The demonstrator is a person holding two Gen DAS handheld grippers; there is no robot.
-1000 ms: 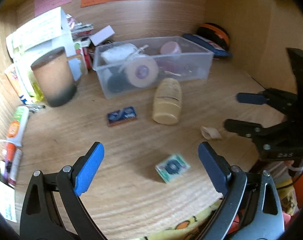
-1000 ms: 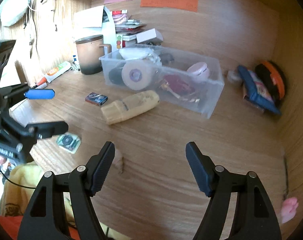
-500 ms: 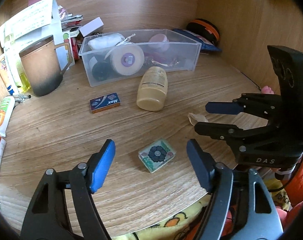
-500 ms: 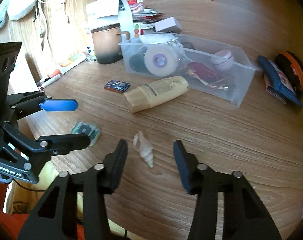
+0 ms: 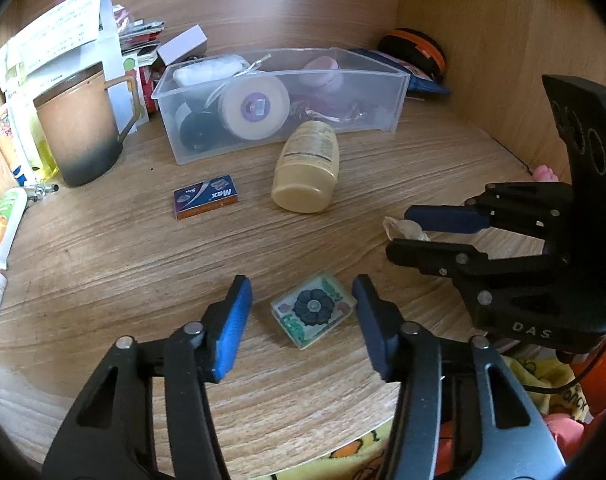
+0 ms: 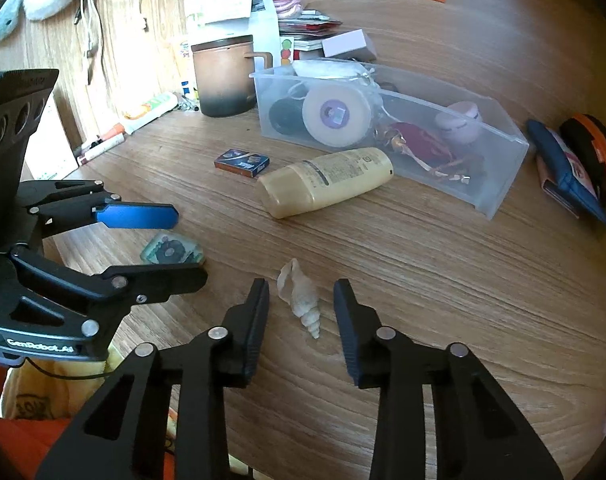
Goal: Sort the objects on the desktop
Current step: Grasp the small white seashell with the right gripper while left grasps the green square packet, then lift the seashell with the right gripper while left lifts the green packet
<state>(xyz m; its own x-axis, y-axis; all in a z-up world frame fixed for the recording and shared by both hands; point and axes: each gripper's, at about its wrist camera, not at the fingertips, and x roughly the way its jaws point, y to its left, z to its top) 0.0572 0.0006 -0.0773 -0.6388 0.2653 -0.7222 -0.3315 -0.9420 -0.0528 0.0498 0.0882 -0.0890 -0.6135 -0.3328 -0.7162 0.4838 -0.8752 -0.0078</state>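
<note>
My left gripper [image 5: 301,316] is open, its fingers on either side of a small flower-patterned tile [image 5: 313,309] lying on the wooden desk, not touching it. My right gripper [image 6: 302,306] is open around a white spiral shell [image 6: 301,300], fingers close on both sides. The shell also shows in the left wrist view [image 5: 403,229] between the right gripper's fingers. The tile shows in the right wrist view [image 6: 173,251]. A clear plastic bin [image 5: 387,92] with a tape roll and other items stands at the back.
A cream bottle [image 5: 307,166] lies in front of the bin. A blue staple box [image 5: 206,197] lies to its left. A brown mug [image 5: 79,128], papers and tubes stand at the left. A blue pouch and orange-black case [image 6: 583,152] sit at the right wall.
Both grippers moved forward and lower. The left now straddles the tile and the right straddles the shell; both have narrowed their opening.
</note>
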